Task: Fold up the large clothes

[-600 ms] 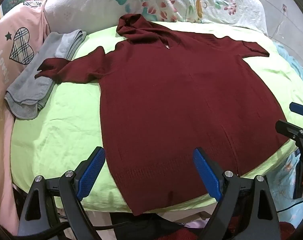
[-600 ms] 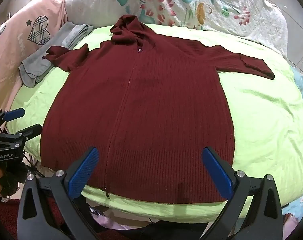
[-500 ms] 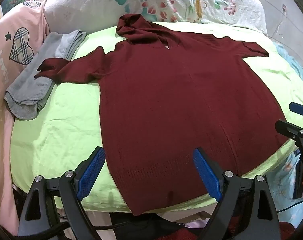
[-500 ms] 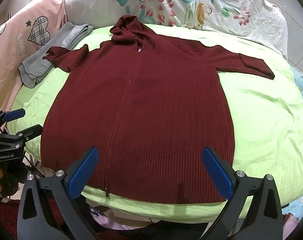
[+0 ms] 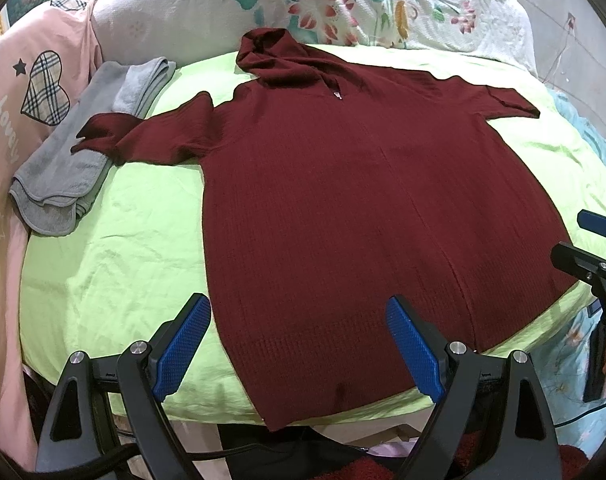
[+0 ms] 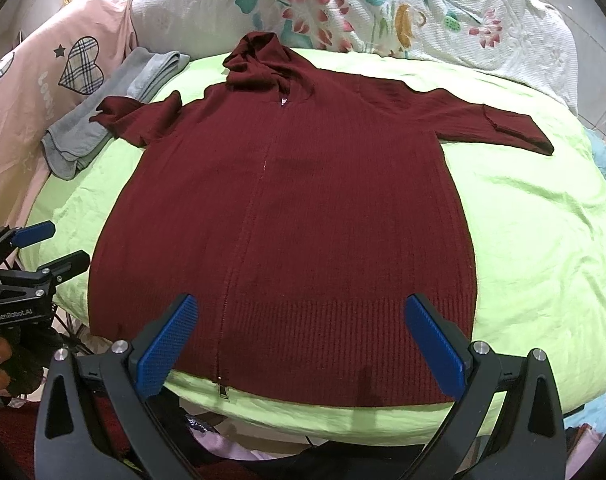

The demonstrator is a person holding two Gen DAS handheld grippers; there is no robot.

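Left claw (image 5: 299,344) spread wide, pinching nothing, hovering over the near hem on the left half of the garment. Right claw (image 6: 299,344) also spread wide, empty, over the hem on the right half. We see each claw at the edge of the other's view, both level with the near edge of the bed.

Compared with half a second back, nothing has really moved: both claws sit in the same spot above the hem, the cloth has the same outline. We read that as a pause before the first grasp, not a fold in progress.

Task thing: maroon zip hoodie (image 6: 303,200) lies flat, front up, zipper closed, on the lime green bed sheet (image 6: 543,240). Hood (image 6: 259,60) points to the far side, hem toward us and slightly over the bed edge. Both sleeves are spread outward; left sleeve (image 5: 143,140) has its cuff resting on a folded grey towel (image 5: 63,176), right sleeve (image 6: 503,128) lies on bare sheet.

Beyond: floral quilt (image 6: 383,12) bunched at the far side, pink bedding with a plaid heart (image 5: 43,88) on the left.

Our judgement: fold not yet begun. Next likely needs a sleeve or side edge pinched and brought inward. Knit is thick and floppy, so it may sag or drag the towel with it.
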